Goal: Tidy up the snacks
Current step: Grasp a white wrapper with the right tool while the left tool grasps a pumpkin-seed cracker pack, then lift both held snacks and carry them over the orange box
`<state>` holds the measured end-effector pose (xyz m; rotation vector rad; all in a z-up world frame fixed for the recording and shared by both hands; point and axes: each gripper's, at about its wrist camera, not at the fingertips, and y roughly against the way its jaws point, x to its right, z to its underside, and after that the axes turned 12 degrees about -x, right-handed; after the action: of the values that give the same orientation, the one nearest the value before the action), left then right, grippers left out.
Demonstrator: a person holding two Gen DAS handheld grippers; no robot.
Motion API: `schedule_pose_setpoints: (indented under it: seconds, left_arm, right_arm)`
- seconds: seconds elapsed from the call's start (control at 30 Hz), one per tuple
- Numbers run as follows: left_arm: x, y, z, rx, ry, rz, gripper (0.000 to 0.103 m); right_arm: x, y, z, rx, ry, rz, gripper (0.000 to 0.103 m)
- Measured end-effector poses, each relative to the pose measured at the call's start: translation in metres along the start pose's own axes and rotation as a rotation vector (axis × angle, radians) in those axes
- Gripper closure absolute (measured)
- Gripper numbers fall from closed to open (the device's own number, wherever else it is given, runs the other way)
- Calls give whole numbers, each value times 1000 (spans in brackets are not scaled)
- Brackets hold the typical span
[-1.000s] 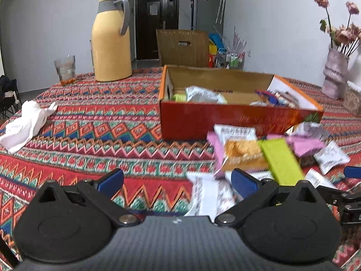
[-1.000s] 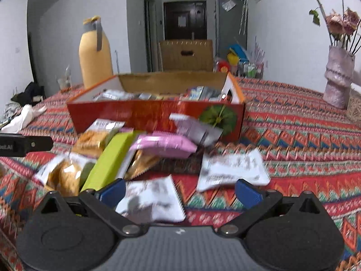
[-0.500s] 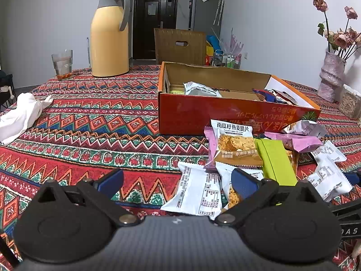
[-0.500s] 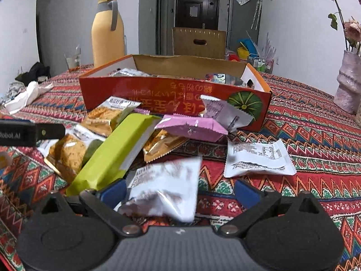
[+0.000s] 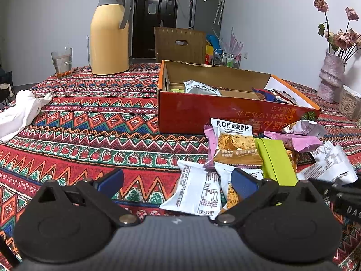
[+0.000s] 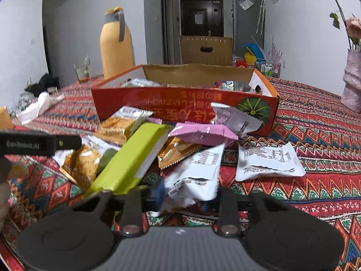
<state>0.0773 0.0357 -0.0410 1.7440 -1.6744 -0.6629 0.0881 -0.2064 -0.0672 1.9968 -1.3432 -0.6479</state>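
An open orange cardboard box holds several snack packets. More packets lie heaped in front of it: a green bar, a pumpkin-seed crisp packet, pink packets and white ones. My right gripper is shut on a white packet and holds it just above the cloth; it also shows in the left wrist view. My left gripper is open and empty, low over the cloth left of the heap.
A yellow thermos and a glass stand at the back left. A white cloth lies at the left. A pink vase with dried flowers stands at the right. Another white packet lies right of the heap.
My right gripper has closed its fingers on the white packet and lifted it slightly. My left gripper has stayed open and almost still.
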Motion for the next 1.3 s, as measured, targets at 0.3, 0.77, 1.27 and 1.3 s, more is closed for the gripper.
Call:
schedule_pose_setpoints:
  seconds: [0.3,0.77,1.27,1.3]
  left_arm:
    - [1,3,-2,7,-8,-4,0]
    - [52,7,-4,-29,-141,-17,1]
    - [66,-7,1,-103,-137,-12,33]
    - [67,-7,1,-102,-138,-15,33]
  right_arm:
    - [10,14,1,73,-50,-19,87]
    - [32,37,9,151,-104,-3,87]
    - [41,41,18,167,-123,-26,87]
    - [41,40,18,166,-123,-28,87]
